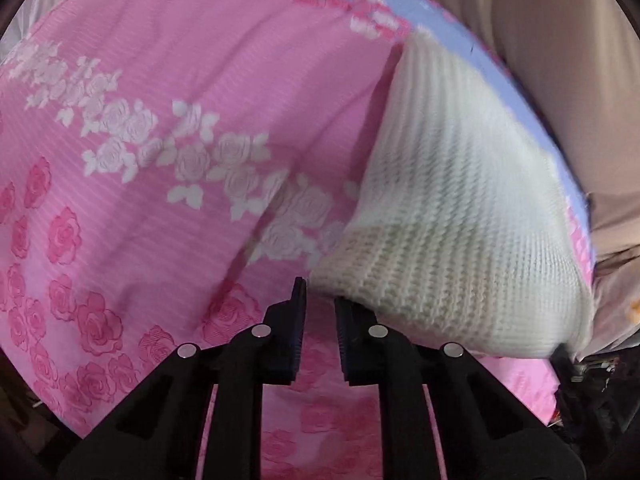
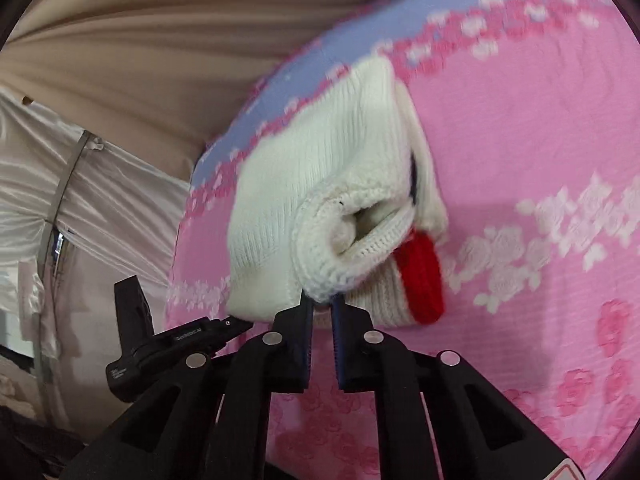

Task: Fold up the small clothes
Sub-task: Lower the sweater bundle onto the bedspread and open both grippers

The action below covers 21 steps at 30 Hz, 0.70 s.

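The pink rose-patterned bedspread [image 1: 168,92] fills most of both views, smeared with motion blur toward its lilac border [image 1: 496,68], and its far edges are cut off by the round rim of each lens. Beyond it hang beige drapes [image 2: 132,44] and a shiny white cloth [image 2: 100,184], too soft to read in detail. On the bedspread lies a white knitted garment [image 2: 320,184], bunched so that I cannot make out which kind of garment it is; a red cuff [image 2: 422,276] pokes out at its near side and a dark stripe shows in a fold. From the left wrist only its ribbed white back [image 1: 460,216] shows, the red part hidden. The right gripper [image 2: 322,304] has its jaws drawn close, and a thick rolled hem of the knit sits right at their tips, seemingly pinched, though the contact itself is masked by the wool. The left gripper [image 1: 320,296] has its jaws nearly together with a narrow gap; the garment's lower corner lies against its right-hand fingertip [image 1: 342,308], not between them.
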Each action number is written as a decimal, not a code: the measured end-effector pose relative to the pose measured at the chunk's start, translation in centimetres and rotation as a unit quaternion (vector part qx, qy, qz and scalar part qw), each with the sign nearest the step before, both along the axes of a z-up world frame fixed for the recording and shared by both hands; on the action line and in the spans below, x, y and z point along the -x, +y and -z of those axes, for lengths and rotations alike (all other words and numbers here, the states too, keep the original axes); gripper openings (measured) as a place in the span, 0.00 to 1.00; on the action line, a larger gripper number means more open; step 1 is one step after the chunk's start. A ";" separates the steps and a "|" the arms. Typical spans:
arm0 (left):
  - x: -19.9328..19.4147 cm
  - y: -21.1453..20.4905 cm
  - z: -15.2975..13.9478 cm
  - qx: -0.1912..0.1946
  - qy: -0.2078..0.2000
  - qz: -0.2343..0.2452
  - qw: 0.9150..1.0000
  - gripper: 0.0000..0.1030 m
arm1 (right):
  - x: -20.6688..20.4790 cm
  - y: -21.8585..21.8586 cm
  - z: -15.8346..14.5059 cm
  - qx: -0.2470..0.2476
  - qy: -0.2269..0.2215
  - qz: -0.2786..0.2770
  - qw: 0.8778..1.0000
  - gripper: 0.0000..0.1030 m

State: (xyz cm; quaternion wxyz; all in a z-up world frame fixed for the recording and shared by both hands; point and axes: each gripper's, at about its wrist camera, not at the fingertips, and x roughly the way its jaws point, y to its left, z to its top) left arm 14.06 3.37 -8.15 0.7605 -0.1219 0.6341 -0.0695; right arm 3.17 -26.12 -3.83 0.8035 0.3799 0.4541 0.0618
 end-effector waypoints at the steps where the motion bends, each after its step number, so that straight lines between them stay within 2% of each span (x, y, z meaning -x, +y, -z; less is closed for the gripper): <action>1: 0.2 -0.1 0.2 -0.007 -0.008 0.004 1.000 0.13 | 0.2 -0.1 0.4 0.010 0.006 -0.001 1.000 0.07; 3: 0.6 -0.8 -0.2 -0.034 -0.017 0.023 0.999 0.13 | 0.2 0.0 4.9 0.032 0.072 -0.009 0.997 0.06; 4: 0.9 -0.8 -0.5 -0.047 -0.014 0.025 0.998 0.12 | 0.4 0.2 7.5 0.038 0.108 -0.013 0.993 0.00; 5: 1.2 -0.7 -0.9 -0.049 -0.015 0.026 0.998 0.13 | 1.2 -0.1 8.3 0.022 0.106 0.003 0.994 0.00; 6: 1.6 -0.6 -1.7 -0.050 -0.020 0.030 0.998 0.13 | 1.3 -0.2 8.1 0.009 0.119 0.004 0.993 0.00; 7: 2.1 -0.4 -2.6 -0.053 -0.027 0.032 0.998 0.13 | 1.5 -0.1 7.3 0.003 0.113 0.006 0.994 0.00; 8: 2.6 -0.2 -3.7 -0.051 -0.037 0.035 0.997 0.13 | 1.9 0.2 5.7 0.019 0.098 0.001 0.995 0.02; 9: 3.2 -0.2 -5.1 -0.043 -0.050 0.039 0.997 0.14 | 2.1 0.5 4.1 0.053 0.088 -0.003 0.995 0.09; 11: 3.9 -1.0 -6.9 -0.044 -0.079 0.049 0.995 0.21 | 2.3 1.2 1.0 0.113 0.058 -0.009 0.992 0.11; 13: 3.5 -2.3 -7.4 -0.051 -0.104 0.057 0.992 0.34 | 1.7 2.0 -1.0 0.128 0.029 -0.020 0.991 0.11; 14: 2.9 -3.3 -6.6 -0.065 -0.107 0.067 0.990 0.34 | 0.9 2.5 -1.6 0.130 0.017 -0.026 0.991 0.11; 15: 2.4 -4.4 -5.6 -0.083 -0.105 0.075 0.988 0.34 | 0.3 2.8 -1.7 0.131 0.012 -0.031 0.991 0.10; 16: 1.6 -5.4 -4.0 -0.116 -0.095 0.089 0.985 0.34 | -0.6 3.2 -1.3 0.138 0.011 -0.034 0.990 0.10; 18: 1.1 -4.8 -2.3 -0.128 -0.068 0.102 0.984 0.33 | -1.8 3.2 1.1 0.160 0.036 -0.047 0.985 0.09; 19: 1.0 -5.0 -2.7 -0.129 -0.074 0.099 0.984 0.33 | -2.6 3.5 3.3 0.176 0.066 -0.053 0.981 0.08; 20: 1.3 -5.1 -3.1 -0.130 -0.081 0.101 0.983 0.33 | -2.5 3.1 4.3 0.178 0.085 -0.059 0.979 0.00; 21: 1.9 -5.3 -3.8 -0.130 -0.092 0.108 0.981 0.32 | -2.2 2.7 4.7 0.175 0.084 -0.058 0.979 0.00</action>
